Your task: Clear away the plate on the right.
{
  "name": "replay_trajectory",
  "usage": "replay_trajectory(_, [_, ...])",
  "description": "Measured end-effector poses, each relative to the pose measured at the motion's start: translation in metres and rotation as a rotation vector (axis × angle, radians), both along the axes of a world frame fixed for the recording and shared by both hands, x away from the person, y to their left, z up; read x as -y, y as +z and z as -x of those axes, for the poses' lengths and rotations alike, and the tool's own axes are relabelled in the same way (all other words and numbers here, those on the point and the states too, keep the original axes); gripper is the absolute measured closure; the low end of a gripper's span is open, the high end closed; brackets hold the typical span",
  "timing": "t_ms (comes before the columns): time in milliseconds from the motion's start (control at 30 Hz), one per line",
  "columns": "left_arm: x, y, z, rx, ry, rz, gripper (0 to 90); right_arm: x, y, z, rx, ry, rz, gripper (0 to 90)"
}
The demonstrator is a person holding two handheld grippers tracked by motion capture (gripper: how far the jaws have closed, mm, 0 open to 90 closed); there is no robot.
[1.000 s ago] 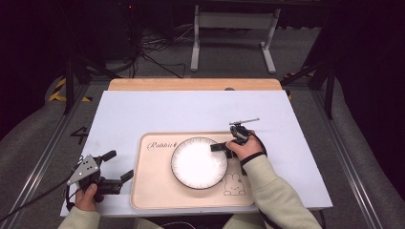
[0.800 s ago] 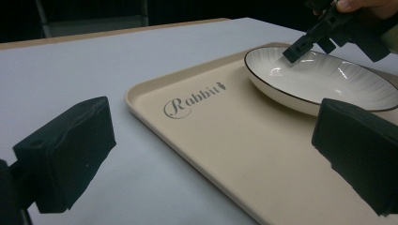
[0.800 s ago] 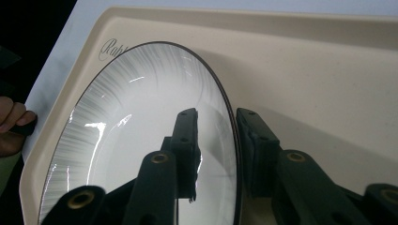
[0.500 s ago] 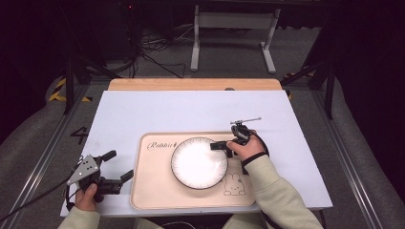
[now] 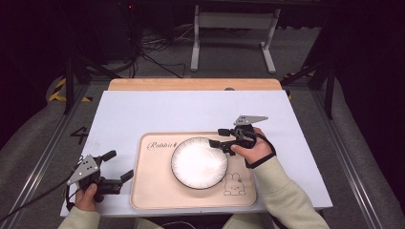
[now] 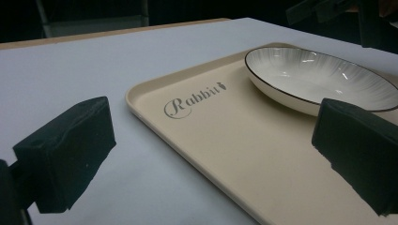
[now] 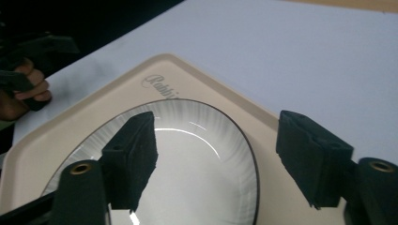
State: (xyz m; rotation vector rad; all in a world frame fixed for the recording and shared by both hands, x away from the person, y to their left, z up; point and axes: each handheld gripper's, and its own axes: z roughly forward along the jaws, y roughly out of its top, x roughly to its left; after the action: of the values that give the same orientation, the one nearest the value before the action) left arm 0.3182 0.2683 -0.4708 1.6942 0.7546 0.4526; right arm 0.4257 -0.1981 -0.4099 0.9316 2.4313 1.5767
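I see a white plate (image 5: 199, 162) with fine grey radial streaks and a thin dark rim, sitting on my beige tray (image 5: 152, 188), which carries dark "Rabbit" script and a small rabbit outline (image 5: 232, 184). The table cover (image 5: 157, 112) is pale lavender-white; both grippers' pads (image 6: 65, 152) are black.

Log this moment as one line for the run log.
plate: on tray | right gripper: jaws just opened, plate rim released | left gripper: open, beside tray

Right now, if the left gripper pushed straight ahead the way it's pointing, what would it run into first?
Probably the near-left rim of the beige tray: the left gripper points across the tabletop toward it with open jaws. The white plate on the tray lies farther along and to one side. Depth is hard to judge.
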Motion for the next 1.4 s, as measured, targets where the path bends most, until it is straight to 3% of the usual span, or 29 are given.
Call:
replay_trajectory(233, [0.000,0.000,0.000,-0.004,-0.001,-0.003,0.3,0.007,0.010,0.012,0.099,0.056,-0.026,23.7])
replay_trajectory(633, [0.000,0.000,-0.001,-0.004,-0.003,-0.009,0.3,0.027,0.021,0.023,0.148,0.050,-0.011,21.4])
replay_trajectory(867, [0.000,0.000,-0.001,-0.004,0.002,-0.005,0.3,0.049,0.025,0.029,0.163,0.007,0.008,19.9])
replay_trajectory(1167, [0.000,0.000,-0.001,-0.006,0.002,-0.006,0.3,0.081,0.025,0.038,0.200,-0.068,-0.013,17.6])
replay_trajectory(1400, [0.000,0.000,-0.001,-0.002,0.001,-0.008,0.3,0.109,0.015,0.046,0.221,-0.110,-0.043,17.5])
